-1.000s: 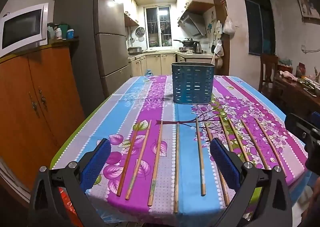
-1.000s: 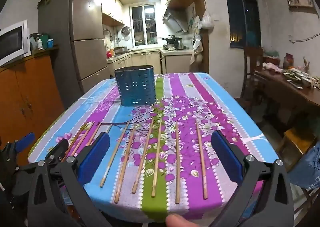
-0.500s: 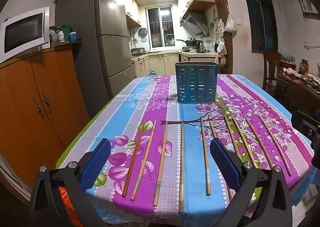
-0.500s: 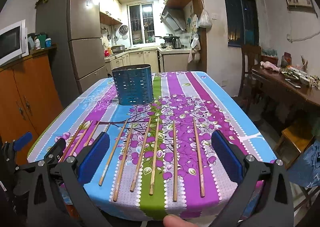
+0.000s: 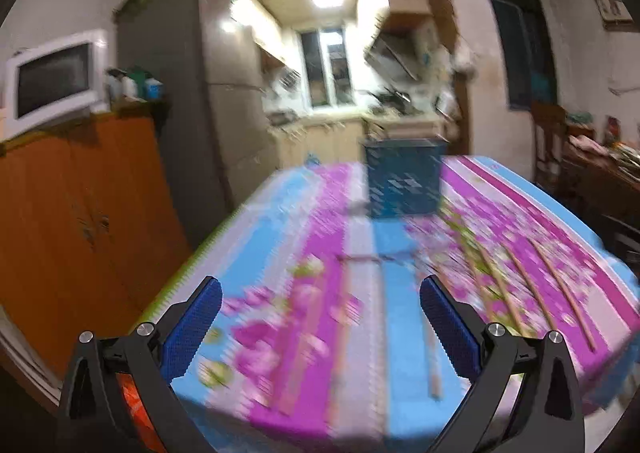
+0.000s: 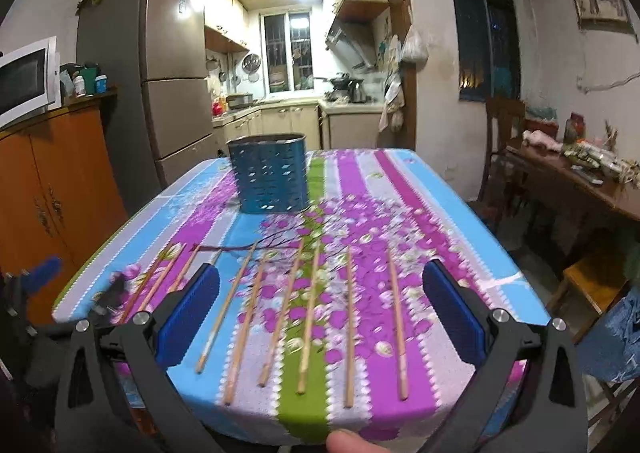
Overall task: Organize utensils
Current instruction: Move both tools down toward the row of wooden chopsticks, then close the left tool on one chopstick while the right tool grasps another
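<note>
A microwave (image 6: 26, 79) sits on an orange cabinet (image 6: 52, 189) at the far left, with a fridge (image 6: 160, 65) just beyond it. The left gripper (image 5: 320, 329) hovers over the near left part of the table (image 6: 472, 221), its blue pads (image 5: 192, 327) spread wide and holding nothing; its view is heavily blurred. Wooden chopsticks (image 6: 308, 311) lie side by side in a row across the near half of the striped floral cloth, each pointing away from the edge. A blue perforated holder (image 6: 270, 173) stands upright farther back, well apart from them. The right gripper (image 6: 320, 317) hangs above the near edge, fingers wide apart and empty. A chair (image 6: 504, 133) and a cluttered side table (image 6: 576, 181) stand at the right.
</note>
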A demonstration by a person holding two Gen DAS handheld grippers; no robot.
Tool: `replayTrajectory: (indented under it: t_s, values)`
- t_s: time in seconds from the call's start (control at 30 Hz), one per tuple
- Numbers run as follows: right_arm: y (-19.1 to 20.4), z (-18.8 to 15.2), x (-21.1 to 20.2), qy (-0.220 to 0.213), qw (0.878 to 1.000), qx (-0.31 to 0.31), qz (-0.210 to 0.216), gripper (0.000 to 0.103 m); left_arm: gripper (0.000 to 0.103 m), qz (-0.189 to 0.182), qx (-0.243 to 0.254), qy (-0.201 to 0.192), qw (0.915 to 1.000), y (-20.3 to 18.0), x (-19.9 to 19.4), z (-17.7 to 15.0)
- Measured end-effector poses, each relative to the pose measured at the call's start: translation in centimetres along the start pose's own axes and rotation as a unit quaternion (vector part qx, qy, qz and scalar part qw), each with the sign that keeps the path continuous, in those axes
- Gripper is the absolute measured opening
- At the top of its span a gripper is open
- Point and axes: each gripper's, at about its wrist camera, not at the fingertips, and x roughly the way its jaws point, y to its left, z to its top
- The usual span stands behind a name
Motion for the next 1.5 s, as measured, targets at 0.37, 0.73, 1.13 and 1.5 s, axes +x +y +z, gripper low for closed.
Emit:
replayTrajectory:
  t_s: [0.37, 0.73, 1.13, 1.5]
  values:
    - [-8.5, 0.7, 0.6, 0.021, 0.995, 0.089, 0.029, 0.098, 0.098, 0.052, -0.015, 0.037, 0.9978, 12.1, 2.3, 0.9]
    - [-8.4, -3.5, 2.4, 0.110, 0.990, 0.069, 0.054, 0.098, 0.069, -0.093, 0.057, 0.074, 0.9913, 8.5, 1.4, -6.5]
    - [-5.4, -7.8, 2.9, 0.148, 0.984, 0.010, 0.102, 0.055, 0.025, -0.149, 0.129, 0.106, 0.9747, 3.3, 3.1, -10.7]
    - [-4.1, -8.0, 2.2, 0.142, 0.983, -0.028, 0.112, 0.045, 0.024, -0.172, 0.095, 0.120, 0.9730, 4.0, 4.5, -10.7]
